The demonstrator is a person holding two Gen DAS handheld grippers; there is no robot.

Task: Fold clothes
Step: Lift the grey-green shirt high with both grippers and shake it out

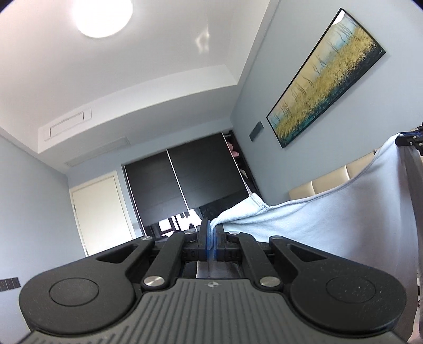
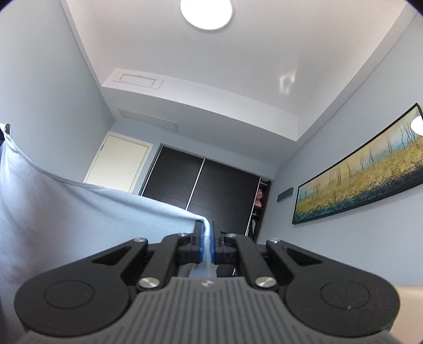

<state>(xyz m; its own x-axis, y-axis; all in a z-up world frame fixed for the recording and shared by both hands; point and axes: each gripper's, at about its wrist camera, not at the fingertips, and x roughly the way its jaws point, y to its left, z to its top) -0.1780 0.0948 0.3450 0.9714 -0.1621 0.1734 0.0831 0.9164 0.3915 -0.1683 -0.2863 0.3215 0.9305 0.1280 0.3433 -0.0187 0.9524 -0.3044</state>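
The left gripper (image 1: 211, 238) is clamped on one edge of a light blue garment (image 1: 317, 217), and the right gripper (image 2: 208, 238) pinches the other end of it. Both point a little upward. The cloth hangs stretched in the air between them, sagging in the middle. Beyond it stand a dark sliding wardrobe (image 1: 190, 182), a cream door (image 2: 119, 164), a landscape painting (image 2: 362, 177) on the blue wall and a round ceiling lamp (image 2: 206, 12).

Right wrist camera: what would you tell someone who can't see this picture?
The right gripper is shut on a corner of a light blue garment that hangs away to the left. Behind are a dark wardrobe, a landscape painting and a ceiling lamp.
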